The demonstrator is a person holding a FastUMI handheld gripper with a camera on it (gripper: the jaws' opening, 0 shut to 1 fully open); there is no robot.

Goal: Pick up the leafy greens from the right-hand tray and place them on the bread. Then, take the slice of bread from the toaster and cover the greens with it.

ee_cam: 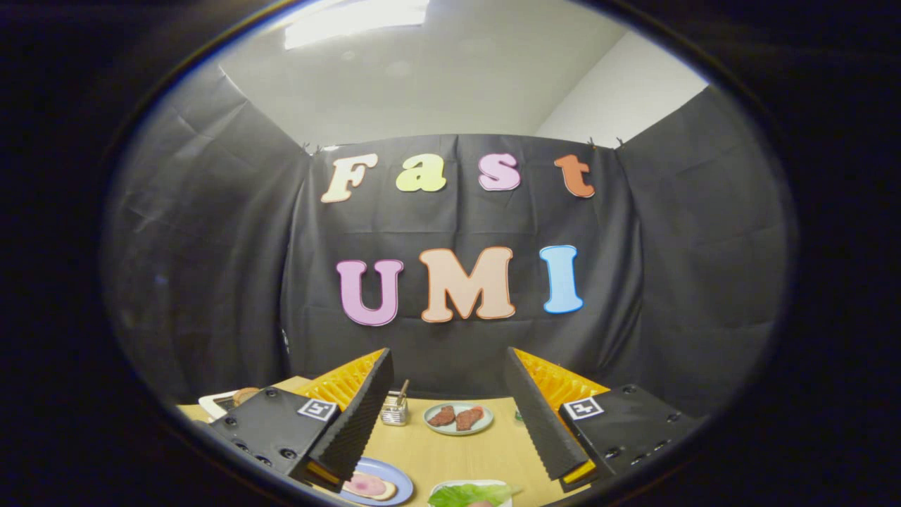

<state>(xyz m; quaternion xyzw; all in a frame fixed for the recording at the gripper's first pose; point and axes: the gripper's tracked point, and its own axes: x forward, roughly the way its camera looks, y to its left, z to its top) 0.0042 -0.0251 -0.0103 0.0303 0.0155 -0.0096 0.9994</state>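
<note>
My gripper (448, 373) is open, held high above the wooden table (457, 454), with nothing between its fingers. Below and between the fingers, near the table's front, the leafy greens (468, 493) lie on a white tray (440, 487). To their left a blue plate (398, 482) holds a slice of bread with a pink ham slice (369, 485) on it, partly hidden by the left finger (359, 415). A white toaster (218, 403) with a brown slice of bread (246, 394) peeks out behind the left finger's mount.
A pale green plate (458, 418) with two pieces of reddish meat stands at the table's far side, between the fingers. A small metal holder (395, 410) with sticks stands just left of it. The black cloth wall closes the booth behind and on both sides.
</note>
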